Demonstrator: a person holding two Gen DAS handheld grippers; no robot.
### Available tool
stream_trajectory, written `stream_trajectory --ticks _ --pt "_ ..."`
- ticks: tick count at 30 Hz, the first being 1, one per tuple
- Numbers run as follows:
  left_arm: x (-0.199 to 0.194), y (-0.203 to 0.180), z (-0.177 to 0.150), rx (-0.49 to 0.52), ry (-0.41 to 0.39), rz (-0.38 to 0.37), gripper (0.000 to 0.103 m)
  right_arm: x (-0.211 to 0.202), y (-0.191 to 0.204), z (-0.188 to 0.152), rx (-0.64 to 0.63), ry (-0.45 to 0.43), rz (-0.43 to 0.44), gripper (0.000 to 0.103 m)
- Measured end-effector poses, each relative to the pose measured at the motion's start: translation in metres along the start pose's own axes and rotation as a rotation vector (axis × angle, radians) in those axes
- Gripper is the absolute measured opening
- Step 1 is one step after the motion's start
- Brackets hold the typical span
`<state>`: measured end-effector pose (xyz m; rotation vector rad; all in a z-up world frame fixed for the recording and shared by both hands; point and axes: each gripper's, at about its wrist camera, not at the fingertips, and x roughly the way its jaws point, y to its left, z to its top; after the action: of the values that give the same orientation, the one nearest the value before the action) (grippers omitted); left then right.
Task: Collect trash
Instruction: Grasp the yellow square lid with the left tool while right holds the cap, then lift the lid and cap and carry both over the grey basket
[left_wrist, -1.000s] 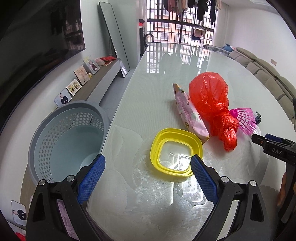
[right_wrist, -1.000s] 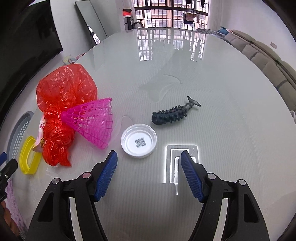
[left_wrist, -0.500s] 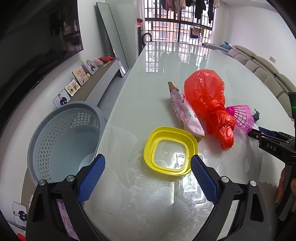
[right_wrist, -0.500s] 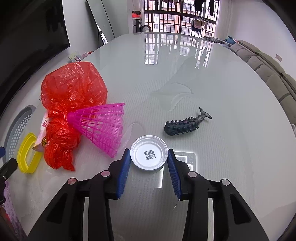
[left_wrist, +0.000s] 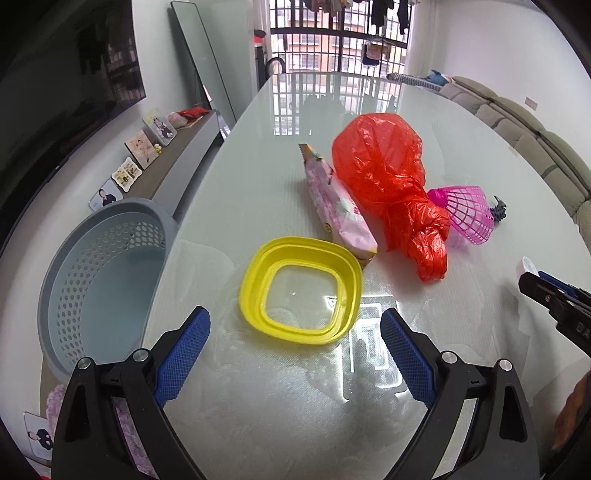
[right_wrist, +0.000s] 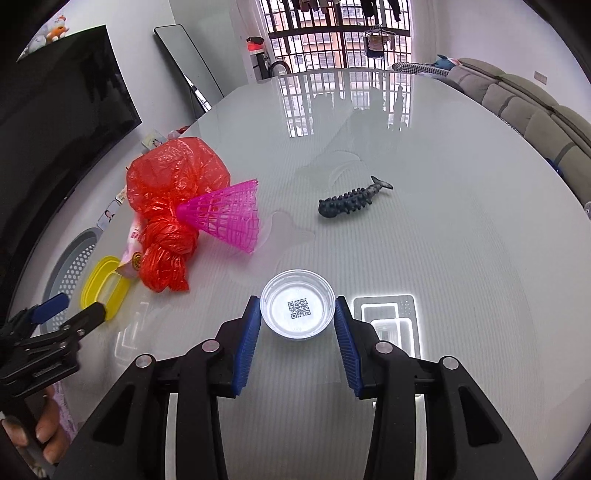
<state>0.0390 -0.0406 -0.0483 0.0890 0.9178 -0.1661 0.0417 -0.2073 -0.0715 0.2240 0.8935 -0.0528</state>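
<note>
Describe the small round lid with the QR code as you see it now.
The round lid is a shallow clear or whitish plastic disc with a raised rim, a black QR code on its floor. It faces rim up, held level between the right gripper's blue pads, which press its rim on both sides. Whether it is touching the glass table cannot be told.

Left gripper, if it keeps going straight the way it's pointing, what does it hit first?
Most likely the square yellow plastic lid ring lying on the glass table, just ahead of the open left gripper.
</note>
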Motion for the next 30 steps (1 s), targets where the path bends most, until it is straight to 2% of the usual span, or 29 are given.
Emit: stream_trajectory --ticks 8,9,10,11,13,20,30 --pt "0.021 -0.008 0.013 0.018 0.009 0.015 0.091 -0.009 -0.001 -0.005 0.028 -0.01 0.048 0.039" --pt "0.024 -0.008 0.014 0.02 0.013 0.018 0.088 -0.01 -0.001 -0.005 0.031 -0.01 0.052 0.039" --pt "0.024 -0.008 0.014 0.021 0.017 0.016 0.077 -0.01 -0.002 -0.005 0.033 -0.011 0.055 0.039" --pt "0.025 -0.008 0.014 0.022 0.022 0.006 0.072 -0.01 -0.001 -0.005 0.036 -0.012 0.057 0.039" --pt "0.024 -0.008 0.013 0.022 0.021 -0.004 0.07 -0.011 0.0 -0.006 0.038 -0.011 0.062 0.039" --pt "0.007 -0.005 0.006 0.02 0.001 -0.017 0.069 -0.011 0.007 -0.008 0.033 0.001 0.086 0.039" --pt "-0.025 0.027 0.002 -0.04 -0.034 0.05 0.069 -0.019 0.037 -0.002 -0.012 -0.014 0.177 0.039"
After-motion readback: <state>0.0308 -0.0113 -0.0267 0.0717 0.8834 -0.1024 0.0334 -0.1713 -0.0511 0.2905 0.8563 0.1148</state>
